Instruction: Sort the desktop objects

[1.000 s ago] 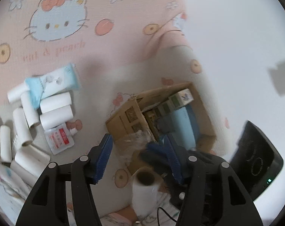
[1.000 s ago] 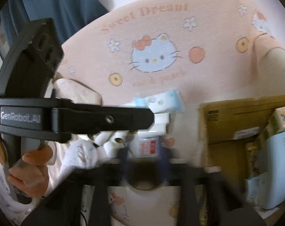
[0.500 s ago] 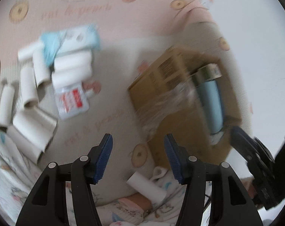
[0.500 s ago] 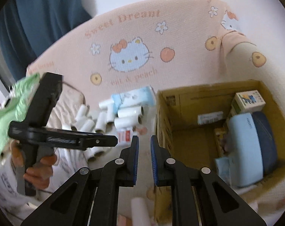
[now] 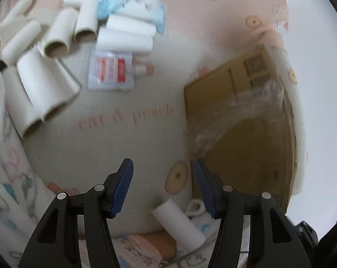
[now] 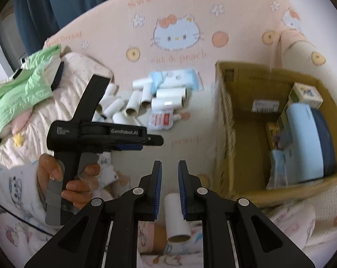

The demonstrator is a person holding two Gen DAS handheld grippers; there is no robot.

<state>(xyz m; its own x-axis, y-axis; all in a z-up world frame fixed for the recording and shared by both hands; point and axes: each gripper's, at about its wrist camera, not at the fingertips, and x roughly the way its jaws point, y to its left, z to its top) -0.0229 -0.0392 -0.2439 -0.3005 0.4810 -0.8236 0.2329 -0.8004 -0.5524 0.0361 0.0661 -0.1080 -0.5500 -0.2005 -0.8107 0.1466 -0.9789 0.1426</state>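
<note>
while my left hand-held gripper hangs tilted down over the cream blanket, its blue pads stand wide apart with nothing between them. just below it, near my lap, one white paper roll lies on its own. up at the top left i've got the pile of paper rolls, jumbled and touching one another, with a light blue wipes pack at the far edge of the heap and a small clear pouch with red print just beside the nearest rolls. off to the right sits the cardboard box, its near side blurred, crinkled clear plastic across its corner.

over on the right view, my right hand-held gripper has its jaws drawn in close, only a narrow slit between the pads, gripping nothing. the lone roll lies beneath and beyond its tips, not in the grip. i can see my other tool from the side here, with my hand wrapped on its handle, a patterned sleeve behind it. the box is open on the right, holding a light blue case against a darker blue one, a small printed carton in the far corner and some smaller items i can't make out. the roll pile sits well apart from the box, on the blanket before the pink cat-print cushion. a green crumpled bag lies far left.
</note>
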